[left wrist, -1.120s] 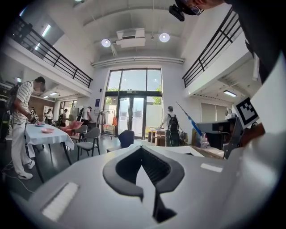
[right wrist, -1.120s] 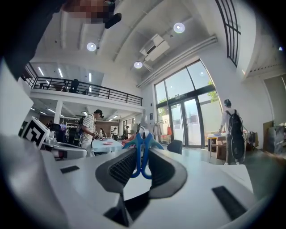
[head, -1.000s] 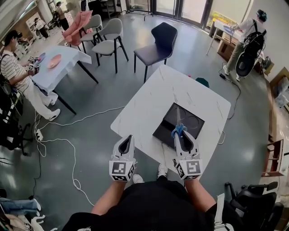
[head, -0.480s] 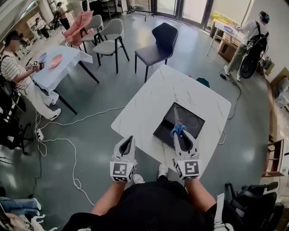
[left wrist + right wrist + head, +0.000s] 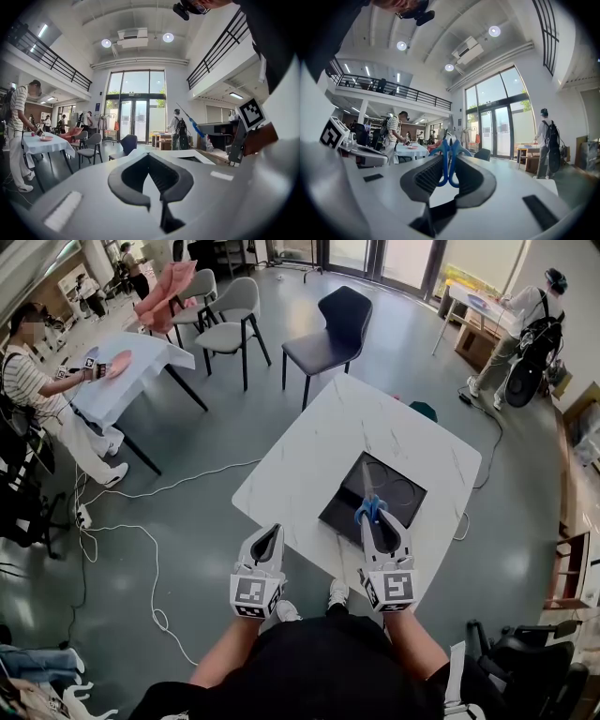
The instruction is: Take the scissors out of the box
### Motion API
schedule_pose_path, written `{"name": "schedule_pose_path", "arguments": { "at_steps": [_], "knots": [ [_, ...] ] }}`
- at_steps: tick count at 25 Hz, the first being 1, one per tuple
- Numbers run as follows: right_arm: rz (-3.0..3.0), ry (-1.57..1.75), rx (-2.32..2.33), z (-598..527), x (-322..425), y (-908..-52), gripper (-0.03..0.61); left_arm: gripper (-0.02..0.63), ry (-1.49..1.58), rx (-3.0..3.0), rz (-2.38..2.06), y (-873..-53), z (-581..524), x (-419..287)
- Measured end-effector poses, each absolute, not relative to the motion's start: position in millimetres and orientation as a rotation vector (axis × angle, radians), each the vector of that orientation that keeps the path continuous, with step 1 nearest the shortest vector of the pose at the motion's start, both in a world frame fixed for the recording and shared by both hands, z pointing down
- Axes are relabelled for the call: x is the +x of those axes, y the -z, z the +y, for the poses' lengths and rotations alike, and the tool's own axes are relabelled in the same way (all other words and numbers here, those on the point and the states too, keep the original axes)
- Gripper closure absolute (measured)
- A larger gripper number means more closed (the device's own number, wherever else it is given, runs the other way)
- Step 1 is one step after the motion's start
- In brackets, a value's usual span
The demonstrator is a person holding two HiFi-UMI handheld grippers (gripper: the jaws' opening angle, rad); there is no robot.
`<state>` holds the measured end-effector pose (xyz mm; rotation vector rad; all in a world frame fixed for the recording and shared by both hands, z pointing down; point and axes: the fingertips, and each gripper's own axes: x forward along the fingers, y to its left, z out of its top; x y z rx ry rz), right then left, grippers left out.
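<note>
Two blue handle loops are pinched between the jaws of your right gripper [image 5: 449,174]. You've got the scissors [image 5: 368,506] clamped by the handles, blades together and pointing away from you. Your left gripper's camera catches them slanting up into the air, tip highest, above the level of the table top. From the head view, the blades run across the near part of the black box [image 5: 401,491], so the scissors hang over it rather than lying in it.

Your left gripper [image 5: 271,532] is out to the left. Its jaws are pressed together with nothing between them, and it is held at the near edge of the white marbled table [image 5: 319,456]. The box sits toward that table's right side, close to you.

Past the far edge stands a dark blue chair [image 5: 328,329]. Far left, a person in a striped shirt [image 5: 28,385] works at a white-clothed table [image 5: 141,362].
</note>
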<state>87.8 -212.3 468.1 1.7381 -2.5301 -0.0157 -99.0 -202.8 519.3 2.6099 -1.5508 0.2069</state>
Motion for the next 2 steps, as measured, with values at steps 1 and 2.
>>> {"name": "schedule_pose_path", "arguments": {
  "at_steps": [1,2],
  "knots": [
    [-2.529,0.016,1.737,-212.4,88.0,-468.5,0.488,0.604,-0.208,2.612,-1.546,-519.7,-202.5,-98.0],
    [-2.528,0.016,1.737,-212.4,88.2,-468.9,0.488,0.604,-0.21,2.614,-1.542,-520.1,-202.3,-97.1]
  ]
}}
